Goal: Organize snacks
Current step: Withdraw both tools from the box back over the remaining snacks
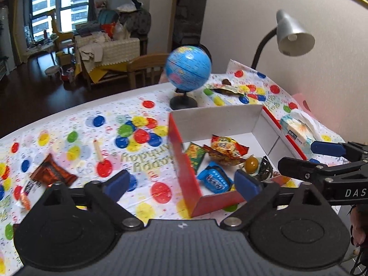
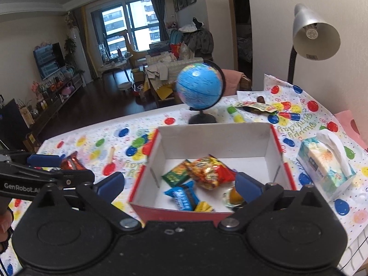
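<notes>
Both claws gape wide, empty — left claw [image 1: 181,181] straddling the box [image 1: 184,161] wall, right claw [image 2: 181,184] above it.

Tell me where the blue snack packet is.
The blue packet lies inside the box, near its front wall, just below the green packet.

Dark floor [image 2: 108,96], window [image 2: 131,25] (daylit).

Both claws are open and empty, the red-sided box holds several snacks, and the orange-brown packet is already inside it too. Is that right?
Not quite. The orange-brown packet lies on the tablecloth outside the box, as the left wrist view shows. The rest holds: left claw and right claw are open and empty, and the box holds several snacks.
</notes>
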A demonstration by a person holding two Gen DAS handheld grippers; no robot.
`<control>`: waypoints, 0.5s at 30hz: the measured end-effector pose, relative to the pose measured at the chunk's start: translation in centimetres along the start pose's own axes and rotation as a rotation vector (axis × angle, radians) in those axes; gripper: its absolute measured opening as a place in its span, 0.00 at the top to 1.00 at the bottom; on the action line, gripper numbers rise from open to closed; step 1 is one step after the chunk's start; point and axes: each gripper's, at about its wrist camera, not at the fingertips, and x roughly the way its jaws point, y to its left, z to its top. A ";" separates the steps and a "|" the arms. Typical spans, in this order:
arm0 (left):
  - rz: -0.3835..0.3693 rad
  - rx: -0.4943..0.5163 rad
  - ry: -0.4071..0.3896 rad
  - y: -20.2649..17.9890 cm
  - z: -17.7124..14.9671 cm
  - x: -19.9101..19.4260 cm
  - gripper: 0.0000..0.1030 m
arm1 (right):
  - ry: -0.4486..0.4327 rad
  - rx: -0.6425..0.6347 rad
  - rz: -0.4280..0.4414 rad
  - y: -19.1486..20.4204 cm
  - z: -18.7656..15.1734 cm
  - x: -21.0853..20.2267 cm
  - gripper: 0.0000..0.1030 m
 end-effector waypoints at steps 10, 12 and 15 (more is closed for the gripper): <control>0.061 -0.039 -0.065 5.0 -2.3 -5.1 0.00 | -0.017 -0.018 0.089 6.3 -0.5 -0.6 0.00; 0.070 -0.054 -0.070 6.2 -2.9 -6.0 0.00 | -0.021 -0.031 0.107 7.6 -0.6 -0.7 0.00; 0.102 -0.085 -0.072 8.3 -3.8 -7.0 0.00 | -0.019 -0.053 0.120 9.7 -0.9 -0.6 0.00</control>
